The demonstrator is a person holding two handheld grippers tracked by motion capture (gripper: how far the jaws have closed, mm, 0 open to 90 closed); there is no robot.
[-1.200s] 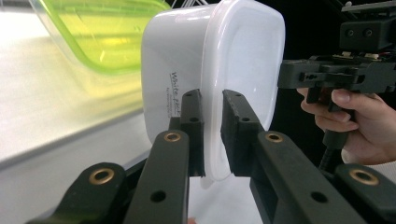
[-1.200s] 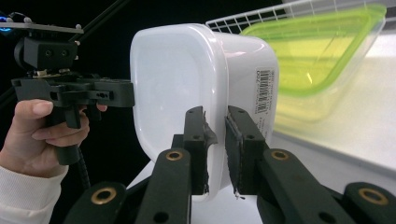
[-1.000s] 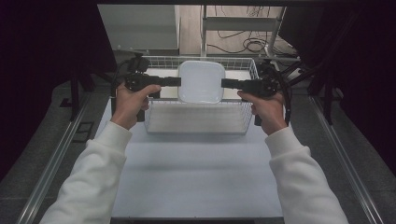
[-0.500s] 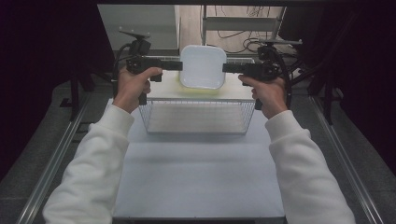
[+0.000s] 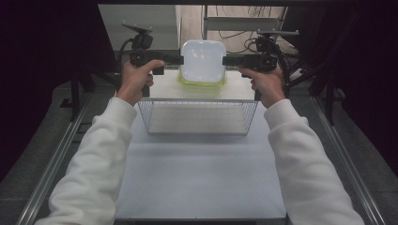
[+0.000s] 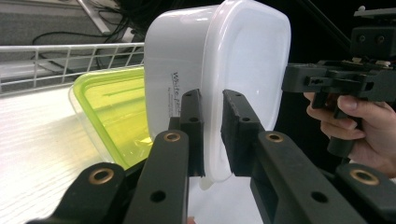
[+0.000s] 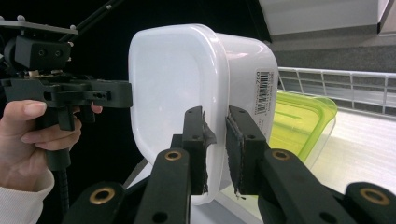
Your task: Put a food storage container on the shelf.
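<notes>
Above the far part of the wire basket (image 5: 199,117), a white plastic container (image 5: 202,60) hangs in the air, held from both sides. My left gripper (image 5: 180,59) is shut on its left rim and my right gripper (image 5: 224,60) on its right rim. In the left gripper view the jaws (image 6: 212,135) pinch the rim of the white container (image 6: 243,70). The right gripper view has the jaws (image 7: 215,149) clamped on the opposite rim of the white container (image 7: 173,79). A yellow-green clear container (image 5: 202,82) sits in the basket just below it.
The basket's wire wall (image 7: 336,88) runs behind the yellow-green container (image 7: 299,121). White tabletop (image 5: 202,173) stretches in front of the basket. Metal rails (image 5: 56,159) line both table sides, and dark stands and cables stand at the back.
Both grippers have lifted the white container up and away from the basket. The yellow-green container beneath it has come into sight.
</notes>
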